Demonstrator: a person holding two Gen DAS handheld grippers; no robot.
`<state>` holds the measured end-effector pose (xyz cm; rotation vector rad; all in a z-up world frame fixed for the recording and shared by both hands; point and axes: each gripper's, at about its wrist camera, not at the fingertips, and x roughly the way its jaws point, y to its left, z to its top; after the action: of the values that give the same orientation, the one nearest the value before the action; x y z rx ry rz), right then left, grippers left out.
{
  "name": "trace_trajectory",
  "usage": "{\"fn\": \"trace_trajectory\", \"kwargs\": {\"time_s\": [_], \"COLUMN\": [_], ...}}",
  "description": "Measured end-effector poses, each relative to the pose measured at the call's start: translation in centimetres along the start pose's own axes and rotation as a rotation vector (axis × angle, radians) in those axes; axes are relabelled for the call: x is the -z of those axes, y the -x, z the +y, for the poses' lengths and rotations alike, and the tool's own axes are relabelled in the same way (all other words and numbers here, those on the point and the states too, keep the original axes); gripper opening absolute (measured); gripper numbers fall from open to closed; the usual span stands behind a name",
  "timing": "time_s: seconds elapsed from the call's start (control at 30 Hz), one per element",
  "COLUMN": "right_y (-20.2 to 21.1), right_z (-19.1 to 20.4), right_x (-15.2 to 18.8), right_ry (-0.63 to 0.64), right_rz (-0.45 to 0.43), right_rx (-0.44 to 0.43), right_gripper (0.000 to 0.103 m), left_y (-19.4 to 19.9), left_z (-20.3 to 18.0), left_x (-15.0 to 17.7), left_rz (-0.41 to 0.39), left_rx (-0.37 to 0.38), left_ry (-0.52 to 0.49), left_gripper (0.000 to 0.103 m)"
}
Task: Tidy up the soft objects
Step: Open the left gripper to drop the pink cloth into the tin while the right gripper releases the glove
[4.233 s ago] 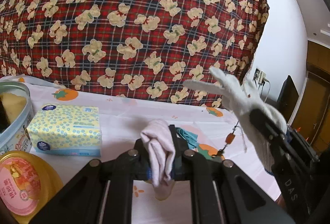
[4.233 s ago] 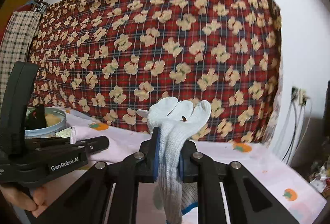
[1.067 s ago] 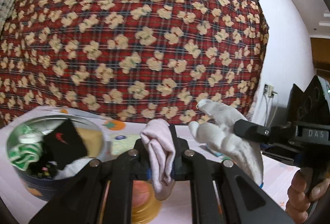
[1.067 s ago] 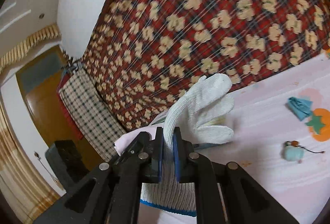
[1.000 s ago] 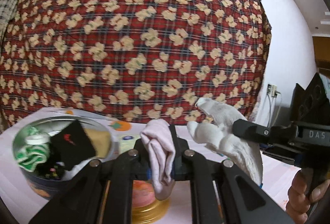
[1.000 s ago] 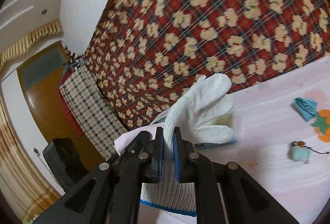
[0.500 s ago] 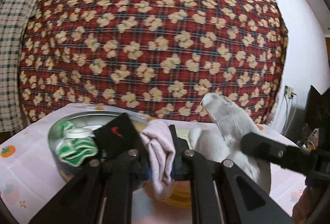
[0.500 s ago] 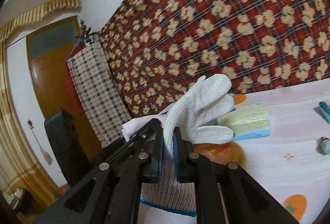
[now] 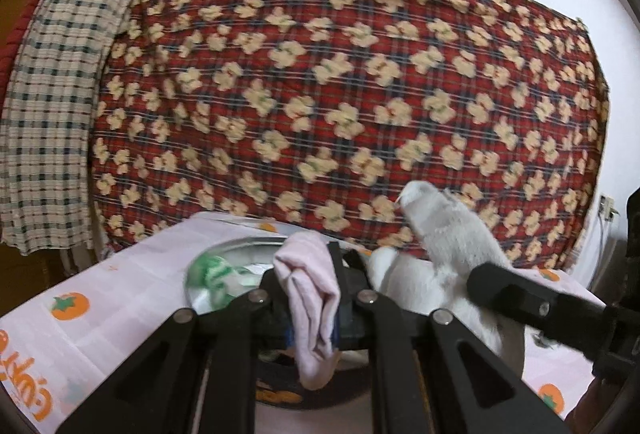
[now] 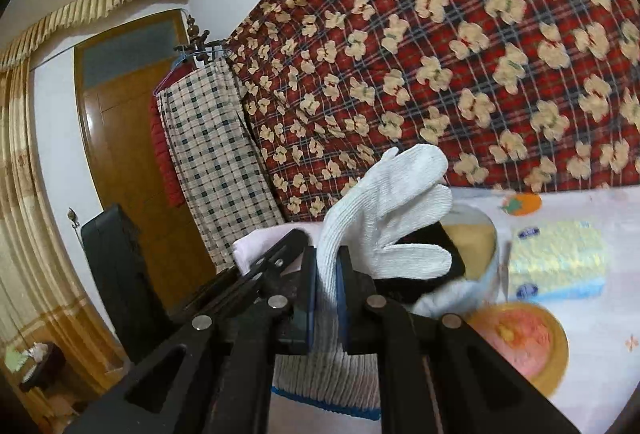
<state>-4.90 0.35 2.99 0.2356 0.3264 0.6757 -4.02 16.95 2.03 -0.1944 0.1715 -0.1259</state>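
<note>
Two tools converging on one container. The left tool (image 9: 312, 298) is clamped on a folded pale-pink cloth (image 9: 310, 302); the right tool (image 10: 325, 286) is clamped on the cuff of a white knitted work glove (image 10: 388, 210). Both soft items hang just above or beside the round metal tin (image 9: 236, 250) on the table (image 9: 120, 294) — exact overlap is hard to judge through the fisheye.

Risks: the tools stand close together, so they could collide at the rim; the tin already holds a green-and-white item (image 9: 214, 274) and a black fabric piece (image 10: 424, 254), so a released cloth may drape over the edge. The yellow dotted tissue pack (image 10: 556, 258) and orange-lidded jar (image 10: 520, 338) crowd the right-hand approach.
</note>
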Motion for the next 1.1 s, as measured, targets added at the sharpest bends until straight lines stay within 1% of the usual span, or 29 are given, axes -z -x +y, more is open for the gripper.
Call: {"fn": "trace_trajectory", "kwargs": {"time_s": [0.27,0.4,0.5,0.6,0.67,0.73,0.77,0.8,0.83,0.87,0.9,0.93,0.97,1.0,1.03,1.07,1.1], "right_y": [-5.7,-8.7,-11.3,-14.1,-15.5,-16.3,-16.5,-16.7,-16.8,-16.9,-16.8,-16.4,-16.1,-15.4,-14.7,-14.1,-13.5], "right_z": [-0.4,-1.6,-2.4,-3.2,-3.9,-4.9,-5.1,-5.3,-5.4,-5.6,-5.9,-6.2,-6.4,-6.6,-6.7,-6.6,-6.4], "right_x": [-2.9,-3.7,-3.9,-3.8,-3.3,-2.8,-2.6,-2.2,-1.9,-1.8,-1.8,-1.7,-1.8,-1.9,-2.0,-2.1,-2.2], "right_ry": [0.051,0.017,-0.01,-0.029,-0.071,-0.104,-0.1,-0.091,-0.086,-0.084,-0.086,-0.1,-0.112,-0.13,-0.145,-0.151,-0.151], "right_rz": [-0.005,0.017,0.046,0.088,0.12,0.132,0.136,0.143,0.148,0.15,0.145,0.129,0.114,0.087,0.058,0.03,0.001], "right_rx": [0.062,0.1,0.13,0.181,0.173,0.187,0.196,0.209,0.217,0.226,0.241,0.245,0.241,0.24,0.241,0.241,0.238], "right_gripper": [0.01,0.01,0.01,0.012,0.013,0.014,0.015,0.017,0.022,0.023,0.027,0.033,0.037,0.047,0.061,0.069,0.08], "left_y": [-2.4,-4.7,-7.1,-9.6,-11.3,-12.6,-13.3,-13.8,-14.2,-14.5,-14.8,-14.9,-14.7,-14.3,-13.8,-13.5,-13.3], "left_z": [2.7,3.3,3.5,4.2,4.8,5.3,5.6,5.7,5.9,5.9,6.0,6.1,6.4,6.7,7.0,7.3,7.6], "left_x": [-1.6,-2.3,-2.5,-2.6,-2.6,-2.4,-2.2,-1.9,-1.7,-1.4,-1.2,-1.0,-1.0,-1.1,-1.2,-1.3,-1.4], "left_rz": [-0.013,0.003,0.032,0.089,0.146,0.184,0.206,0.227,0.242,0.25,0.259,0.267,0.268,0.25,0.227,0.212,0.196], "left_rx": [-0.079,-0.106,-0.133,-0.167,-0.189,-0.209,-0.225,-0.232,-0.232,-0.231,-0.238,-0.25,-0.258,-0.263,-0.27,-0.279,-0.286], "left_ry": [-0.017,-0.025,-0.032,-0.004,0.016,0.03,0.035,0.037,0.039,0.041,0.047,0.057,0.081,0.11,0.146,0.175,0.202], "left_gripper": [0.01,0.01,0.01,0.01,0.011,0.011,0.016,0.025,0.032,0.046,0.058,0.065,0.082,0.098,0.103,0.103,0.103]}}
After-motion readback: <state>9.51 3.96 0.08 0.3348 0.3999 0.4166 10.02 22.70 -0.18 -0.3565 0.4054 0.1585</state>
